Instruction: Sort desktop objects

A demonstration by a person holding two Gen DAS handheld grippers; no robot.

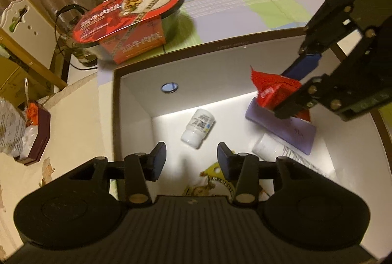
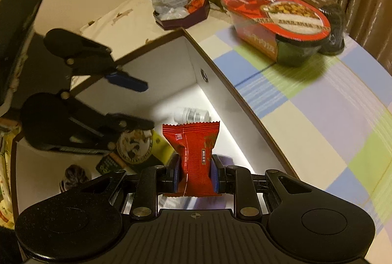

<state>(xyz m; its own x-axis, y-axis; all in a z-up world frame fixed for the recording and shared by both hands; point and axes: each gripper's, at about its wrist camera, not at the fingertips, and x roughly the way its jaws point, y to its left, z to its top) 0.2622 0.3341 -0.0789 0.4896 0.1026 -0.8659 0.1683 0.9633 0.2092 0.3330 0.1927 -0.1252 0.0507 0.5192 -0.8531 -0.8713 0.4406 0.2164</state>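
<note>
First, from the left wrist view, we note the left gripper [image 1: 189, 157] at six o'clock, its blue pads spread apart with nothing between them, hanging over a white box [image 1: 208, 45] with a brown rim. On the box floor, at the centre, a small white bottle [image 1: 198, 128] lies on its side. Toward three o'clock a purple pack [image 1: 291, 131] lies flat, with a second white container [image 1: 265, 145] just beside it. At two o'clock the right gripper [image 1: 292, 88] enters, pinching a red snack packet [image 1: 268, 90] above the purple pack. Outside the box, at eleven o'clock, an instant meal bowl [image 1: 129, 16] stands on a checked tablecloth [image 1: 245, 1].

Next, from the right wrist view, we see the right gripper [image 2: 194, 172] pressed onto the red snack packet [image 2: 193, 156] at its middle, the packet upright over the box interior. The white bottle [image 2: 191, 114] lies just beyond it at twelve o'clock. The left gripper [image 2: 137, 102] sits at nine o'clock, fingers apart. A round printed tin [image 2: 134, 145] shows beneath it. The meal bowl [image 2: 276, 23] stands at one o'clock.
</note>
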